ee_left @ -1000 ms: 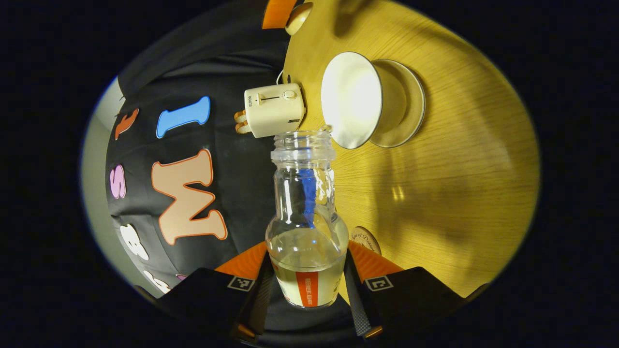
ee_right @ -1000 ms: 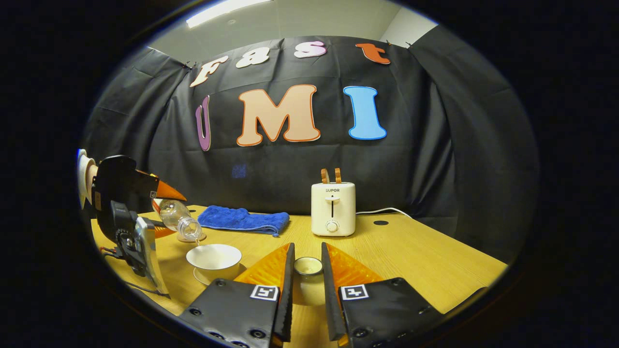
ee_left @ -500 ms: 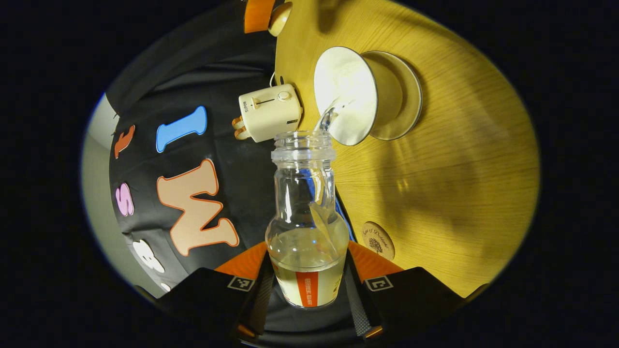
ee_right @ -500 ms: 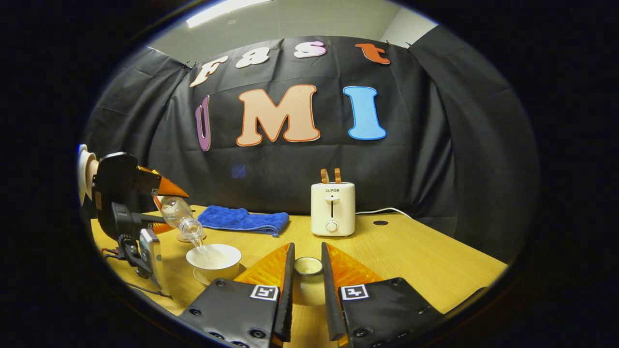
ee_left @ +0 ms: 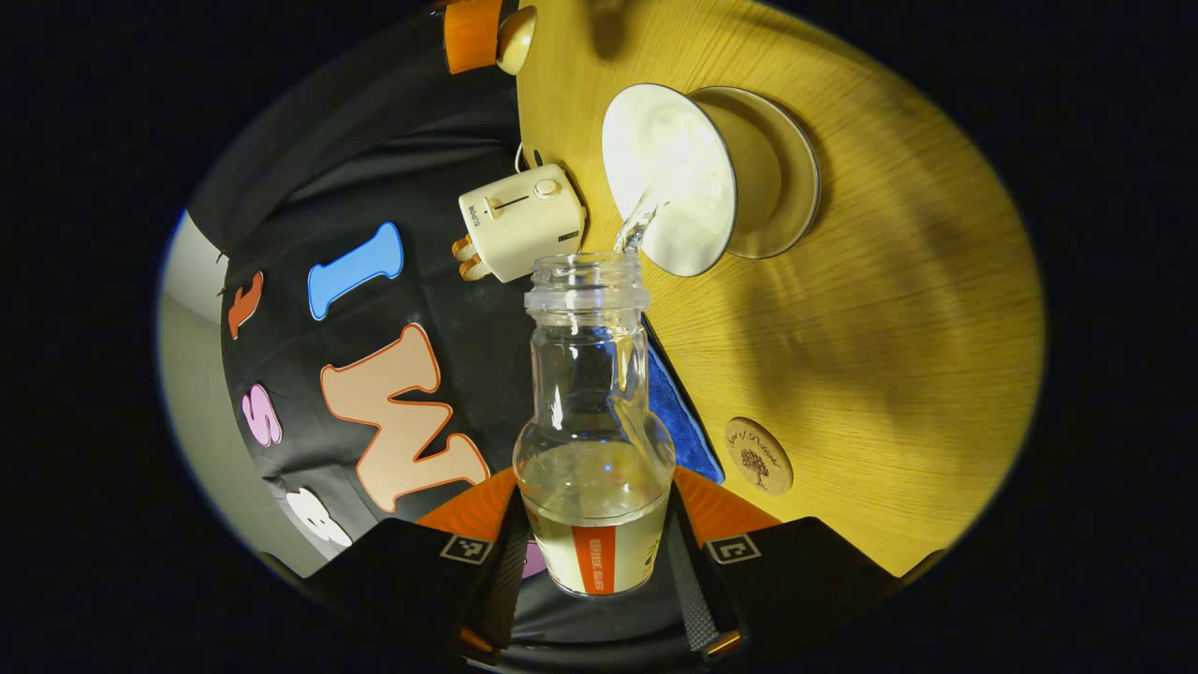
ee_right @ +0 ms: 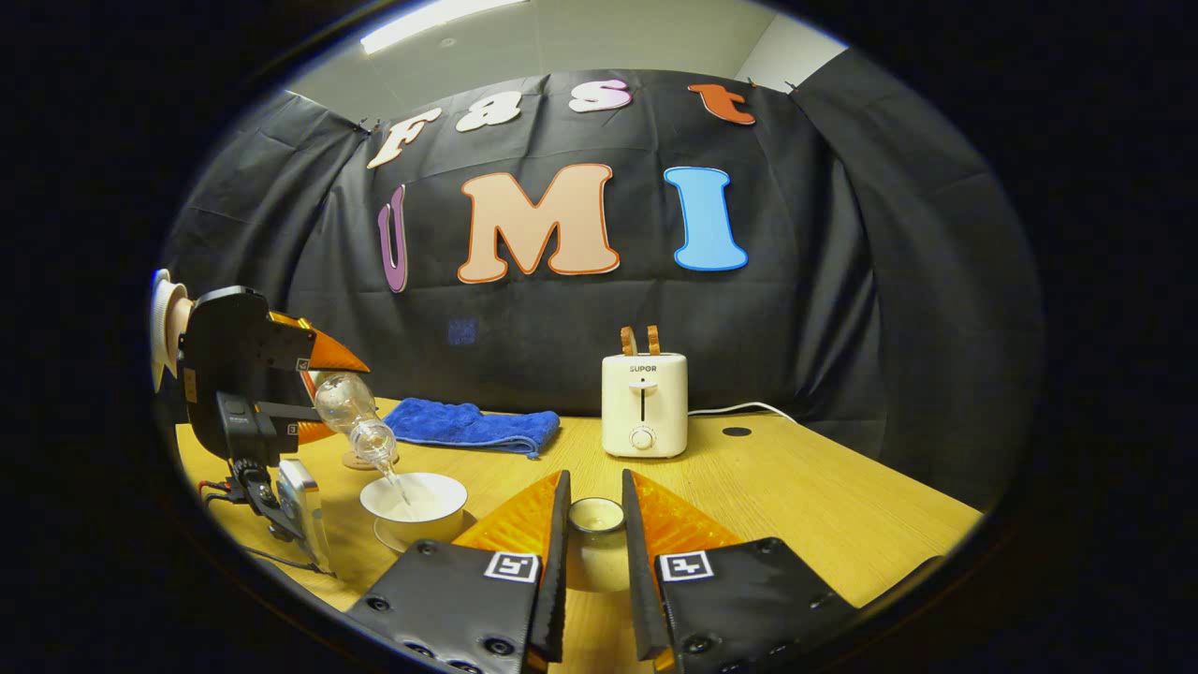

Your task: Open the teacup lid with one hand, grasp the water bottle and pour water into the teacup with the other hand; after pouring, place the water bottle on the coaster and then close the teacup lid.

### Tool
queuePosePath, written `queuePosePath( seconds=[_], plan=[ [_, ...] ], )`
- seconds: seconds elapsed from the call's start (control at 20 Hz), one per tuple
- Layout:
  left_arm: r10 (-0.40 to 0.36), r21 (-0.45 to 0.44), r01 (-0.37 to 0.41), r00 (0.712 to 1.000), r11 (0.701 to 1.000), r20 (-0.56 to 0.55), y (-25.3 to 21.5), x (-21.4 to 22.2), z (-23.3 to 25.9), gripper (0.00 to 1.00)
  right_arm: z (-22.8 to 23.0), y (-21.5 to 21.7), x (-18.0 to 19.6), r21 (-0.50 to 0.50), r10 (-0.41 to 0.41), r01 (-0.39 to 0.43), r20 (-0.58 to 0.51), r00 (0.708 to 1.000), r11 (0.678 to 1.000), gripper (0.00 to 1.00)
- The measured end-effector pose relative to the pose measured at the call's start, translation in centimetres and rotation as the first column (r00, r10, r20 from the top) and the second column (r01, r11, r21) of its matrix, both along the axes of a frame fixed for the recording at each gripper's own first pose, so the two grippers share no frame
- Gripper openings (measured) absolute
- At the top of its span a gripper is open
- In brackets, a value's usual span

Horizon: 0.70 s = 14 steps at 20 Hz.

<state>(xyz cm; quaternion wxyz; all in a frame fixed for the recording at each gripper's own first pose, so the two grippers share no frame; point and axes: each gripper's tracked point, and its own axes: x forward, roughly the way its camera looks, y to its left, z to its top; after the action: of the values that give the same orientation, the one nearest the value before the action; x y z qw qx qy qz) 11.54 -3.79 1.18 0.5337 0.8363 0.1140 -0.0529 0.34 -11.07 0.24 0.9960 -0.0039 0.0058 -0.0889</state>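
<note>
Over table (ee_right: pixel 796 487), bottle (ee_left: pixel 593 440) mouth-down toward teacup (ee_left: pixel 669 178)

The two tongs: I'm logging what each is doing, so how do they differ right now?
The left tongs grip the water bottle, tipped so water streams into the teacup; the right tongs hold the teacup lid, away from the cup. The left tongs are tilted in the air; the right tongs sit level, low over the table. Both are shut on something.
</note>
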Motion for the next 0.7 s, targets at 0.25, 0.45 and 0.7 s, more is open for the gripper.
queuePosePath(
  seconds=[0.25, 0.45, 0.7],
  plan=[
    [-0.02, 0.039, 0.019, 0.999, 0.999, 0.029, -0.5, 0.6, 1.7, 0.66, 0.0, 0.0, 0.0, 0.0, 0.0, 0.0, 0.0, 1.0, 1.0, 0.32],
    [-0.04, 0.063, 0.037, 0.998, 0.997, 0.045, -0.9, 0.6, 2.3, 0.67, 0.0, 0.0, 0.1, 0.0, 0.0, 0.0, 0.0, 1.0, 1.0, 0.33],
    [-0.064, 0.099, 0.057, 0.996, 0.994, 0.067, -1.2, 0.5, 2.9, 0.67, 0.0, 0.0, 0.1, 0.0, -0.002, 0.002, 0.0, 1.0, 1.0, 0.33]
  ],
)
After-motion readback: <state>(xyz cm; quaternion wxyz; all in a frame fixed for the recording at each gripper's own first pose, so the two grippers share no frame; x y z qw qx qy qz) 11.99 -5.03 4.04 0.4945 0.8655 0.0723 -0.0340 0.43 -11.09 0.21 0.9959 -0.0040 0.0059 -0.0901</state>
